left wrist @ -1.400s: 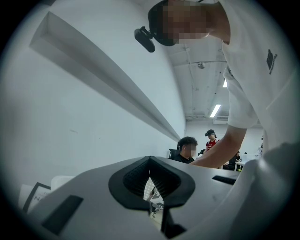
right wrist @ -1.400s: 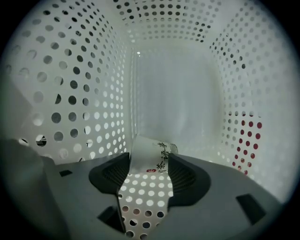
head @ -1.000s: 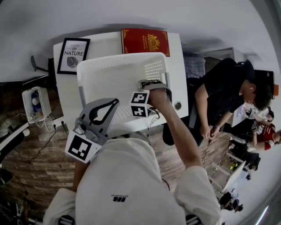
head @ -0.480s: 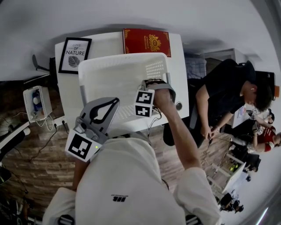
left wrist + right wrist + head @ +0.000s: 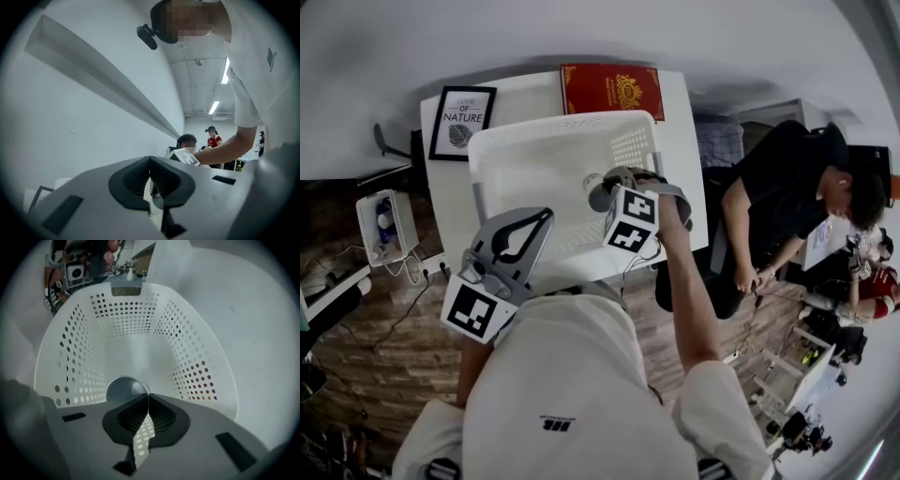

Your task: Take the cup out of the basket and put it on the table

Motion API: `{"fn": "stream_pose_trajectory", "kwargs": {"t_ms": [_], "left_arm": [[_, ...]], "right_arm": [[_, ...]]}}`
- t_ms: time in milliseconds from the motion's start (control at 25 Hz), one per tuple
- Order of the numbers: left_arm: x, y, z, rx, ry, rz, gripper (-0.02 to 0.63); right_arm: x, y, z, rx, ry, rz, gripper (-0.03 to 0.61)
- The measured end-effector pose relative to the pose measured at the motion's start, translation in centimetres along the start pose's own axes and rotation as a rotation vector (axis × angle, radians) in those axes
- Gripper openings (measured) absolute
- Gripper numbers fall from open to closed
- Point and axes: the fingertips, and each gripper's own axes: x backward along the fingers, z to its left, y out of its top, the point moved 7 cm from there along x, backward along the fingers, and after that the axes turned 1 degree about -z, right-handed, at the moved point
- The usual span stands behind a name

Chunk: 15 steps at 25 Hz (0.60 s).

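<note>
A grey metal cup (image 5: 597,192) hangs over the white perforated basket (image 5: 546,133), which stands on the white table (image 5: 448,202). My right gripper (image 5: 609,190) points steeply down and is shut on the cup's rim. In the right gripper view the cup (image 5: 124,389) shows its open mouth just past the closed jaws of the right gripper (image 5: 149,398), above the basket's floor (image 5: 133,355). My left gripper (image 5: 546,219) is held level at the basket's near left corner. In the left gripper view the left gripper (image 5: 150,161) is shut with nothing in it.
A framed print (image 5: 461,117) and a red book (image 5: 612,90) lie at the table's far edge, behind the basket. A white box with cables (image 5: 385,225) sits on the floor at the left. A person in black (image 5: 778,202) sits close to the table's right side.
The right gripper has risen out of the basket and rolled, bringing the cup into sight above the basket. The left gripper has stayed in place.
</note>
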Motion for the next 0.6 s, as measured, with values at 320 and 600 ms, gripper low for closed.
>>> {"fn": "stream_pose_trajectory", "kwargs": {"t_ms": [320, 600], "left_arm": [[0.8, 0.3, -0.5, -0.019, 0.008, 0.009, 0.009], [1.4, 0.8, -1.1, -0.041, 0.003, 0.009, 0.009]], "right_arm": [[3.5, -0.1, 0.4, -0.132, -0.038, -0.186, 0.018], [6.9, 1.0, 1.2, -0.213, -0.059, -0.365, 0.018]]}}
